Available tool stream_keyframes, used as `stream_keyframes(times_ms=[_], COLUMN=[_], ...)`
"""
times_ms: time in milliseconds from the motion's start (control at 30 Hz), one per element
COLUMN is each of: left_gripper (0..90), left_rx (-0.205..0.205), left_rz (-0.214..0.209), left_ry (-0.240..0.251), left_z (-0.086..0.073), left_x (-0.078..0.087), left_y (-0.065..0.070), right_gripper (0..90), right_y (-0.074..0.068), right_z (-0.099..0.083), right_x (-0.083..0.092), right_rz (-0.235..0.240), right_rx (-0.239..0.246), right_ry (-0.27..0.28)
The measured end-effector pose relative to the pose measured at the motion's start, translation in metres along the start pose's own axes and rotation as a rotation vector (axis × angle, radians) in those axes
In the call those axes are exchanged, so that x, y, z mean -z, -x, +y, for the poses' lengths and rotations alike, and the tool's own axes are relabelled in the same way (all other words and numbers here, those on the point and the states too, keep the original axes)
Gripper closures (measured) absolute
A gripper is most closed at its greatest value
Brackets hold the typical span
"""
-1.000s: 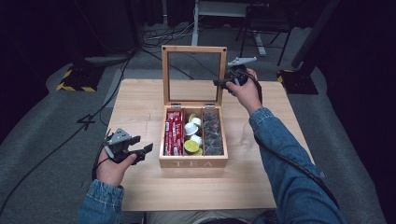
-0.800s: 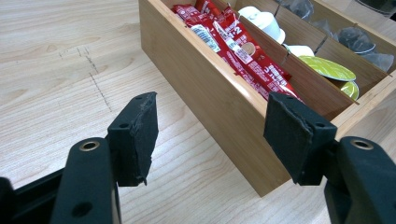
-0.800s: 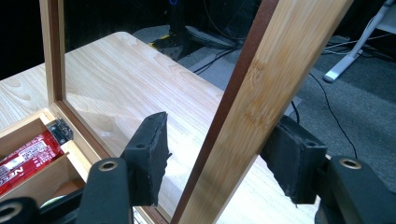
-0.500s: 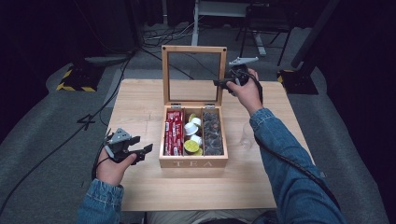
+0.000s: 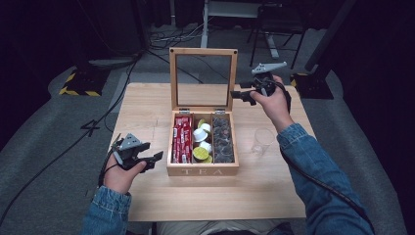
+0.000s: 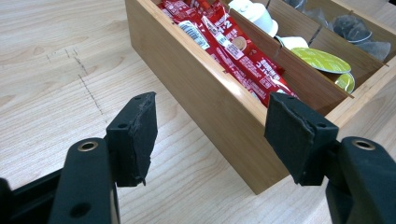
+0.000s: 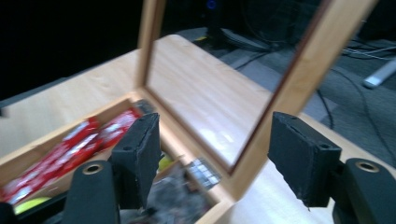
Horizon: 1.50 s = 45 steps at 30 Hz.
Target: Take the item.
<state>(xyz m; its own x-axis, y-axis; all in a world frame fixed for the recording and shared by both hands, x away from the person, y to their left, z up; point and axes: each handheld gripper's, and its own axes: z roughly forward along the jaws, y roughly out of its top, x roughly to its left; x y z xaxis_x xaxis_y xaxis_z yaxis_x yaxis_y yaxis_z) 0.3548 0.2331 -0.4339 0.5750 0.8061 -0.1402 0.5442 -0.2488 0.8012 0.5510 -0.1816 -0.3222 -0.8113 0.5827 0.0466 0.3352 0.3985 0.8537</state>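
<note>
My left gripper sits nearest me, jaws spread with nothing between them, just off the front left corner of the tea box on the table. The box sits mid-table with sachets, capsules and dark bags inside. Further back, my right gripper has just been opening its jaws, now spread and empty, just beside the upright glass lid.

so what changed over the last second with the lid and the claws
The right claw has let go of the tea box lid: its jaws have just opened, and it has drawn back to the right of the lid's edge, empty. The lid stands upright and open as before. The left claw stayed open beside the tea box; the clear cup hasn't moved.
</note>
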Motion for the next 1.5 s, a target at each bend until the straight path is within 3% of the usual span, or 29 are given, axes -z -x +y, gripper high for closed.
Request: stream_keyframes(times_ms=[233,433,467,633,733,933,1033,1500], left_gripper=[33.1,31.0,29.9,28.6,28.7,28.8,28.8,28.8], left_rx=[0.004,-0.011,-0.011,-0.014,-0.008,-0.033,-0.03,-0.032], left_rz=[-0.004,0.014,0.029,0.029,0.027,0.036,0.031,0.028], left_ry=[-0.007,-0.054,-0.086,-0.136,-0.147,-0.174,-0.179,-0.191], left_z=[-0.003,-0.01,-0.014,-0.021,-0.025,-0.033,-0.035,-0.038], left_x=[0.006,0.003,0.001,-0.004,-0.008,-0.017,-0.02,-0.026], left_y=[0.001,0.001,0.001,0.0,-0.001,0.0,0.0,-0.002], right_gripper=[34.8,38.0,39.4,41.7,45.0,53.9,58.5,52.1], right_y=[-0.023,-0.037,-0.04,-0.046,-0.054,-0.062,-0.066,-0.071], right_z=[-0.011,-0.025,-0.029,-0.039,-0.049,-0.058,-0.063,-0.076], right_x=[0.014,0.011,0.008,-0.006,-0.021,-0.034,-0.046,-0.08], right_rz=[0.055,0.081,0.074,0.071,0.075,0.087,0.079,0.077], right_rx=[0.018,0.008,0.001,-0.034,-0.003,0.033,0.051,0.057], right_ry=[0.007,-0.057,-0.081,-0.144,-0.208,-0.266,-0.331,-0.435])
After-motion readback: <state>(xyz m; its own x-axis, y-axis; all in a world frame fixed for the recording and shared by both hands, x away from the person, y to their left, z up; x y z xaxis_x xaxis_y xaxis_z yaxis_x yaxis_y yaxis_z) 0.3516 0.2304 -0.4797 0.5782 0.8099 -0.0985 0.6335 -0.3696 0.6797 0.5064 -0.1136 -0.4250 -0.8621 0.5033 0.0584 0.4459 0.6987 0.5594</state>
